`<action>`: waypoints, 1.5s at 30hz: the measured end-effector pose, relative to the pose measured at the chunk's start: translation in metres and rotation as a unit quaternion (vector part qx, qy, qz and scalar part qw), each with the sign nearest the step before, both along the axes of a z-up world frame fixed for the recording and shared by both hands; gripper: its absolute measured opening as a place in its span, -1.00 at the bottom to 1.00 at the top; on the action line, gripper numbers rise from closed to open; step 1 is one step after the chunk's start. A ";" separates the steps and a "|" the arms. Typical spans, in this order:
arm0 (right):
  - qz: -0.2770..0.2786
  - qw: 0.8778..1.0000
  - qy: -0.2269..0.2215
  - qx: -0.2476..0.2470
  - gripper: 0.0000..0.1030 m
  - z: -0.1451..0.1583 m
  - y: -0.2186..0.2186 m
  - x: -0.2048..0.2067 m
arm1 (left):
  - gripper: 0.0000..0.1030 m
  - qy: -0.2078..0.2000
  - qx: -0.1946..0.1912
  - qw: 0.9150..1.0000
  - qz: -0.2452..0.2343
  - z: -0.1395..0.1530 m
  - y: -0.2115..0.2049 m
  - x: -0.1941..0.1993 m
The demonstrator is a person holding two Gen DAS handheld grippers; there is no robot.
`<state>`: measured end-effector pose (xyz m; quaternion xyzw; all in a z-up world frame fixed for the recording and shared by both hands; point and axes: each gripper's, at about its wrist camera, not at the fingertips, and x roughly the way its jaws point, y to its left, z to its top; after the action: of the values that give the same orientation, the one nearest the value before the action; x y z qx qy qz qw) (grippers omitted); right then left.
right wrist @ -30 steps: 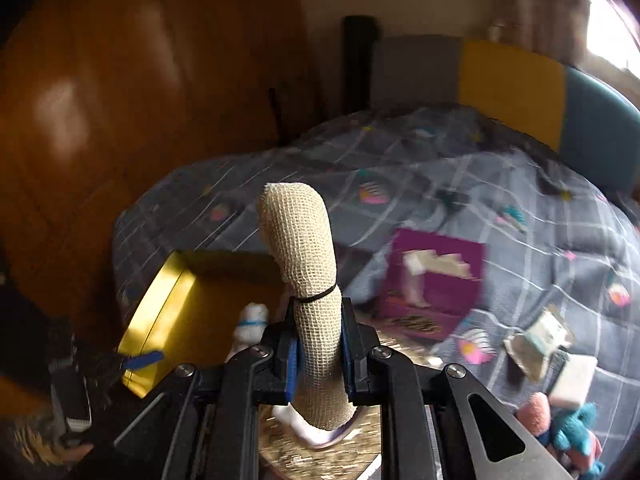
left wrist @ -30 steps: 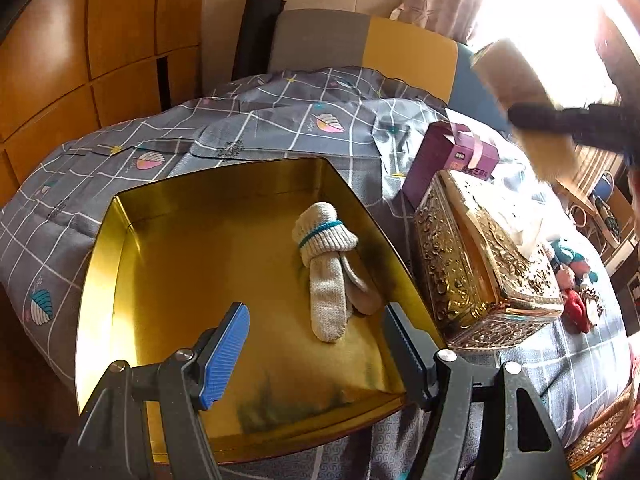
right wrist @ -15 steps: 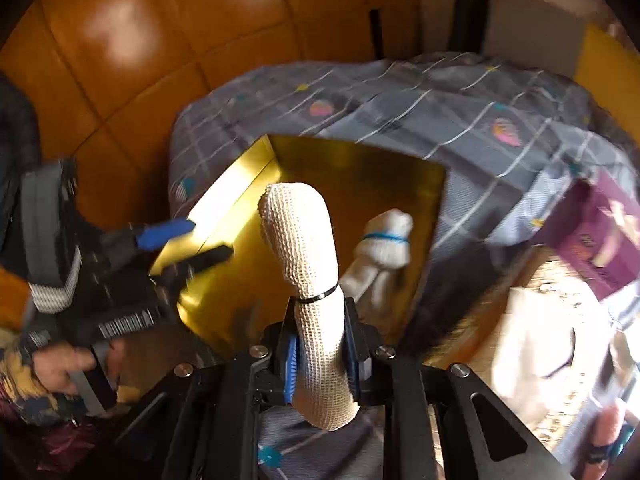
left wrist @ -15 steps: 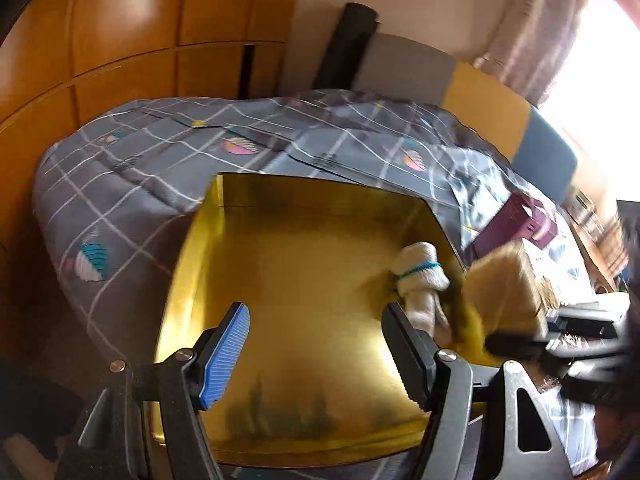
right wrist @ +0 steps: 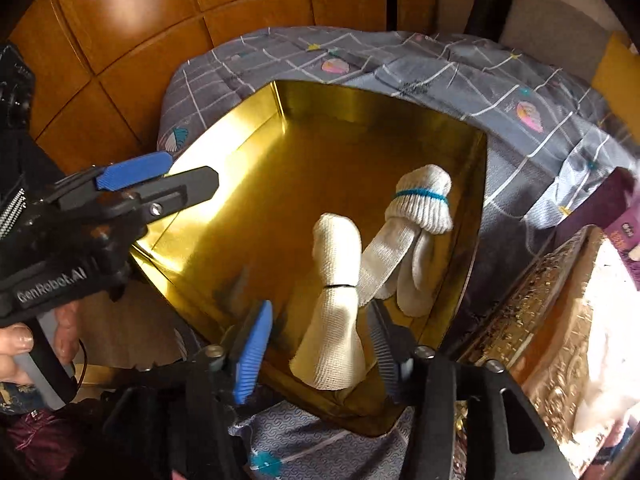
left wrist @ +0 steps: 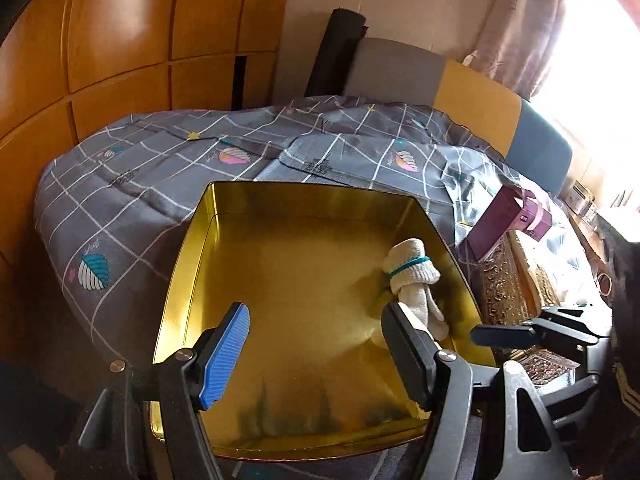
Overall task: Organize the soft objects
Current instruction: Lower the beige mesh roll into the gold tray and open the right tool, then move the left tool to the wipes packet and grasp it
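Placement step: right gripper (right wrist: 316,344) fingers spread wide, cream mesh bundle (right wrist: 334,300) released inside gold tin tray (right wrist: 240,148). Left gripper (left wrist: 316,344) wide, empty. Next: withdraw, fetch another item.

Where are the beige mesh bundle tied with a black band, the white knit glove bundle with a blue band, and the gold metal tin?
Beige mesh bundle (right wrist: 334,300), right wrist view, below its black band.
White knit glove bundle (right wrist: 424,200), right wrist view, ribbed cuff.
Gold metal tin (left wrist: 192,248), left wrist view, left wall.
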<state>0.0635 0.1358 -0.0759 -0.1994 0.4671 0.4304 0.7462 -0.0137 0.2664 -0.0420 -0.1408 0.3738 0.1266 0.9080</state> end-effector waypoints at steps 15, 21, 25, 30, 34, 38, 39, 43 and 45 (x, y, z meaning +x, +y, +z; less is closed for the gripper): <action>-0.168 0.972 -0.151 0.072 0.78 0.047 -0.082 -0.019 | 0.36 -0.004 0.033 0.999 -0.042 0.014 -0.035 0.001; -0.252 0.948 -0.151 0.125 0.82 0.064 -0.145 -0.008 | 0.35 -0.004 0.047 0.997 -0.062 0.019 -0.053 0.003; -0.299 0.933 -0.153 0.131 0.90 0.069 -0.182 0.000 | 0.35 -0.003 0.056 0.996 -0.074 0.022 -0.064 0.005; -0.354 0.915 -0.146 0.126 0.94 0.068 -0.230 0.012 | 0.35 -0.006 0.065 0.994 -0.091 0.028 -0.077 0.008; -0.399 0.898 -0.144 0.117 0.94 0.067 -0.271 0.020 | 0.35 -0.010 0.073 0.991 -0.108 0.035 -0.089 0.013; -0.450 0.875 -0.138 0.112 0.94 0.064 -0.318 0.028 | 0.35 -0.023 0.084 0.986 -0.138 0.048 -0.108 0.019; -0.464 0.868 -0.138 0.111 0.94 0.063 -0.330 0.031 | 0.35 -0.028 0.088 0.985 -0.146 0.052 -0.113 0.022; -0.521 0.835 -0.145 0.097 0.94 0.061 -0.379 0.042 | 0.35 -0.046 0.094 0.976 -0.189 0.072 -0.142 0.036; -0.545 0.821 -0.144 0.090 0.94 0.058 -0.404 0.048 | 0.35 -0.052 0.092 0.971 -0.212 0.080 -0.159 0.044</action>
<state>0.1114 -0.2686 -0.0180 0.0963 0.3457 -0.0404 0.9325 0.0306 0.1074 0.0381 0.0200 0.3340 -0.0426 0.9414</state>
